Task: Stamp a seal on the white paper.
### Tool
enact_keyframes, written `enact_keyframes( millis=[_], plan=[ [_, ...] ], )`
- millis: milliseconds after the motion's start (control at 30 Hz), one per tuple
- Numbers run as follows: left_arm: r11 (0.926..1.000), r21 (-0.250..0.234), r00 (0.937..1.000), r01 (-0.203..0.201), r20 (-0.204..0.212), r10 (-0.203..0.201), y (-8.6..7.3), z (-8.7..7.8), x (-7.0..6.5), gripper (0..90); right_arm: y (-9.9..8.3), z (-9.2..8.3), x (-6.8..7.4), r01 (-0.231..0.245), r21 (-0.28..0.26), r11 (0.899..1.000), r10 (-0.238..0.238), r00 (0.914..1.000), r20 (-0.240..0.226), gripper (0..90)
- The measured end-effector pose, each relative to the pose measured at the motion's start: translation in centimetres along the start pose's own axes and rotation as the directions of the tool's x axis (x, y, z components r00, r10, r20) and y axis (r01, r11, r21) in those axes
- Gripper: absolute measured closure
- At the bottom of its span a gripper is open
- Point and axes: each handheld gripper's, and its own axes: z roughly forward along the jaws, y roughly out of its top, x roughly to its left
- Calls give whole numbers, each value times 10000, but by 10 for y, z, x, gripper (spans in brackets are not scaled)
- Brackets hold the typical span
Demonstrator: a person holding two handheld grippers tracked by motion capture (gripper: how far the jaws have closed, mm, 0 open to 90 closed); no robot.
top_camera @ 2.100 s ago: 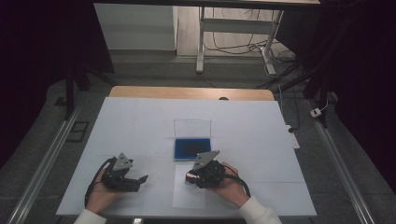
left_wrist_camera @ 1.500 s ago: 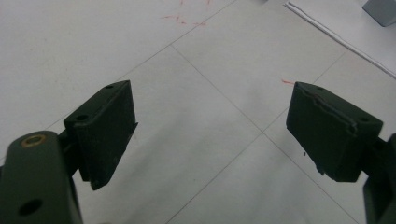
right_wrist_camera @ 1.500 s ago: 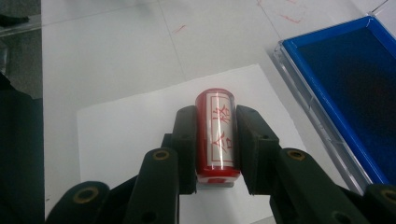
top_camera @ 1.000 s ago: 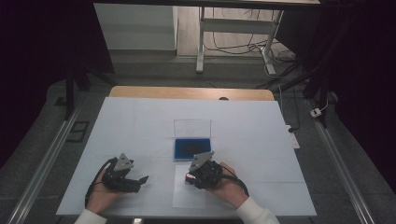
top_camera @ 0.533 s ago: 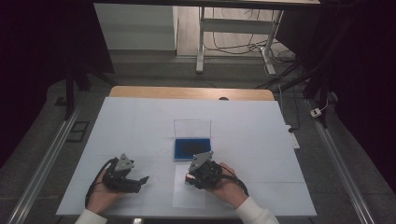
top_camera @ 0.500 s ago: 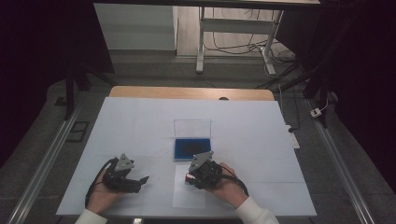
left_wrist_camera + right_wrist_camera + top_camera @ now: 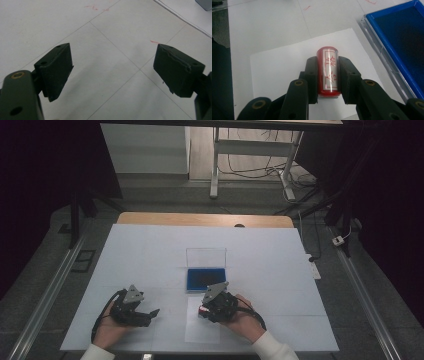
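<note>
Red stamp clamped in right gripper, held over paper sheet.
No shift seen since earlier frames; left gripper wide, empty; pressing judged next.

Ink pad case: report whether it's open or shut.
Open. The ink pad case has its clear lid standing up behind the bare blue pad, seen from the high view.

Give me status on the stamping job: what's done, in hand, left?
Done: the ink pad lies open, lid up, and the right gripper has the red stamp clamped between its jaws.
In hand: the stamp sits over the white paper sheet beside the pad.
Left: the visible part of the sheet carries no print, so the imprint probably remains; whether the stamp is inked can't be told. The left gripper rests open.
</note>
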Motion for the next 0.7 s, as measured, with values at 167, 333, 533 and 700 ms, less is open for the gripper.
enact_keyframes(
  millis=[167,333,533,700],
  plan=[
    [10000,-40,10000,38,3,-38,0,0,0,160,0,0,1,61,2,10000,-61,10000,42,706],
    [9999,-70,10000,84,24,-84,0,-1,0,160,0,0,0,26,-3,10000,-26,10000,33,706],
    [9998,-152,9999,121,48,-121,0,-2,2,159,0,-5,-2,224,-318,9992,-228,9996,-136,700],
    [9996,-197,9998,204,77,-203,0,-2,4,159,2,-23,-6,-256,-1393,9899,214,9993,-313,698]
  ],
)
